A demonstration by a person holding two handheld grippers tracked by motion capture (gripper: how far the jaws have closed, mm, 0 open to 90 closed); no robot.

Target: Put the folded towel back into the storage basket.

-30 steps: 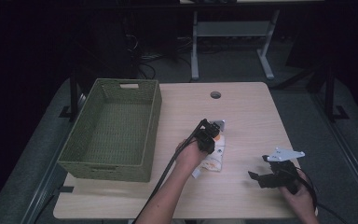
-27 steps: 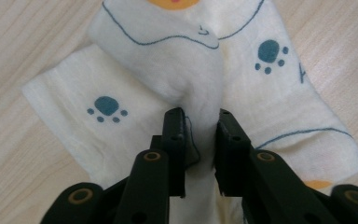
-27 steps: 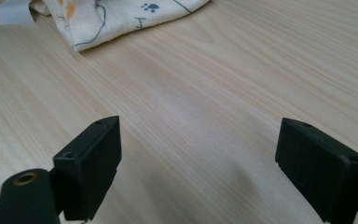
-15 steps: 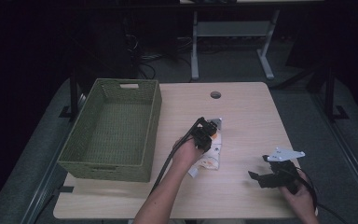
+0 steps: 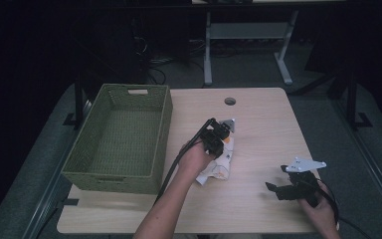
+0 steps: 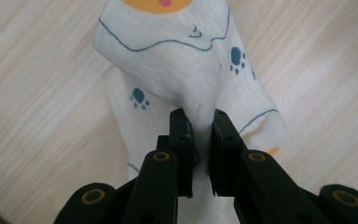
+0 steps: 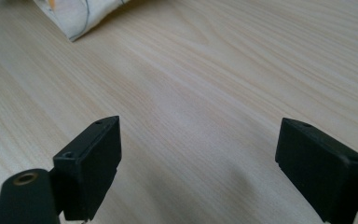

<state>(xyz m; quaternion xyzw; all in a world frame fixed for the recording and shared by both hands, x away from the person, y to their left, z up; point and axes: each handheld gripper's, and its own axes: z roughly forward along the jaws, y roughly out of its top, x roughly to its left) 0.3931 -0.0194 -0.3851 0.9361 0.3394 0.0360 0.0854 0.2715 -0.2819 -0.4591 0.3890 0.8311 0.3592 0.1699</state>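
A white cloth printed with blue paw marks and an orange patch lies mid-table. My left gripper points down over its far end. In the left gripper view the two black jaws pinch a raised fold of the cloth, which tents up off the wood; they have just closed on it. My right gripper rests low near the front right of the table, open. Its jaws stand wide apart over bare wood with nothing between them. A corner of the cloth shows at the top left of that view.
A green woven basket stands on the left half of the wooden table, with nothing visible inside. A round cable hole sits near the far edge. Table legs and cables stand on the dark floor beyond.
My left gripper has lifted a little with the fold of cloth pinched in it, pulling the cloth's far end up. The right gripper has stayed put.
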